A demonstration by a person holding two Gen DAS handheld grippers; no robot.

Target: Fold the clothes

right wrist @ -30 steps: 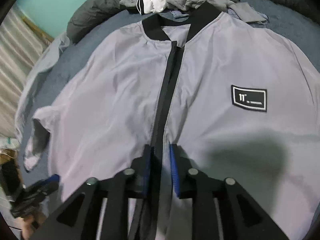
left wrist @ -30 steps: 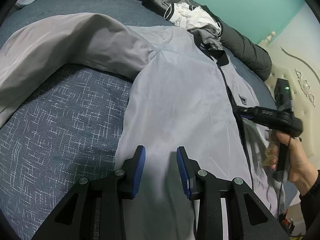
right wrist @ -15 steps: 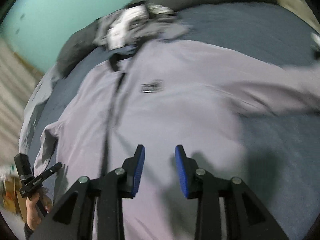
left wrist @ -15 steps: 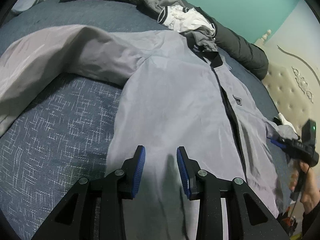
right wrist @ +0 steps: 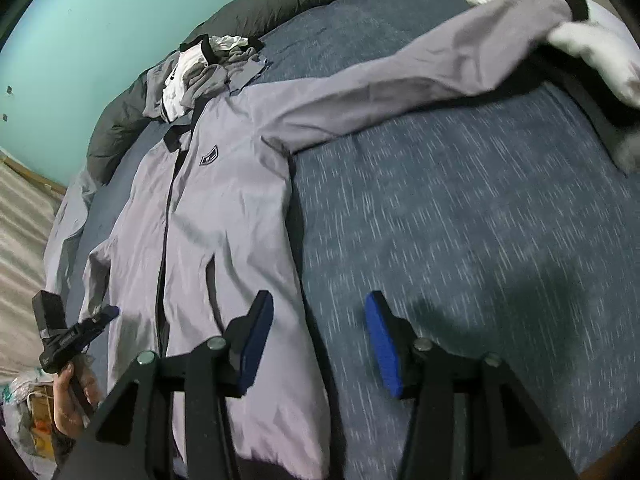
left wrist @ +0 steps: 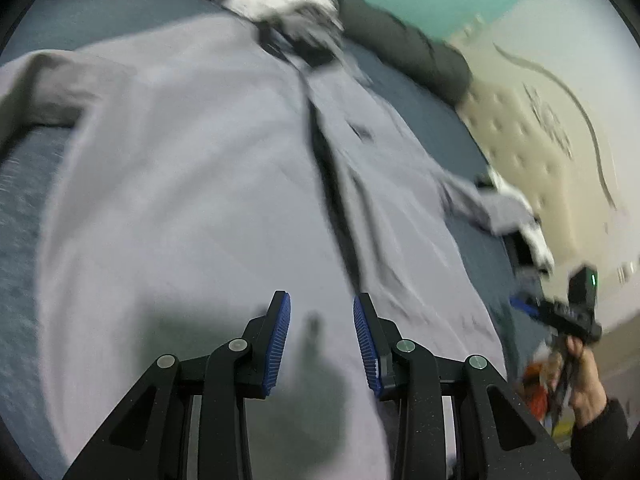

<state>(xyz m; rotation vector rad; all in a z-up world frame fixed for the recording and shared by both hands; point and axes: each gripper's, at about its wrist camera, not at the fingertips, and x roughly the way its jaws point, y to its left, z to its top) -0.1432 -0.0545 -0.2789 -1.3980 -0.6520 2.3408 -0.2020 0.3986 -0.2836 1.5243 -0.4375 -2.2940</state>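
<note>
Left gripper (left wrist: 322, 334), seen from its own wrist camera: fingers spread with a clear gap, blue pads (left wrist: 278, 338) empty, poised over the lower front of the grey jacket (left wrist: 180, 200); whether the tips touch the cloth cannot be told, since this view is smeared by motion. In the right wrist view the same tool appears at far left, held up in the person's left hand (right wrist: 74, 394) beside the jacket's hem. The jacket lies face up on the blue bedspread (right wrist: 460, 220), dark zip (right wrist: 166, 240) closed down the middle, chest patch (right wrist: 210, 156) beside it, collar toward a heap of clothes (right wrist: 204, 76) and a dark duvet (right wrist: 256, 12) near the teal wall (right wrist: 100, 20). Right gripper (right wrist: 320, 344): fingers wide apart and holding nothing, one above the jacket's side edge, the other above bare bedspread. The jacket's sleeve (right wrist: 400, 84) stretches out to the right, its black cuff (right wrist: 578, 4) by a white garment (right wrist: 596, 52). In the left wrist view the person's right hand (left wrist: 580, 376) grips this tool at the bed's edge
</note>
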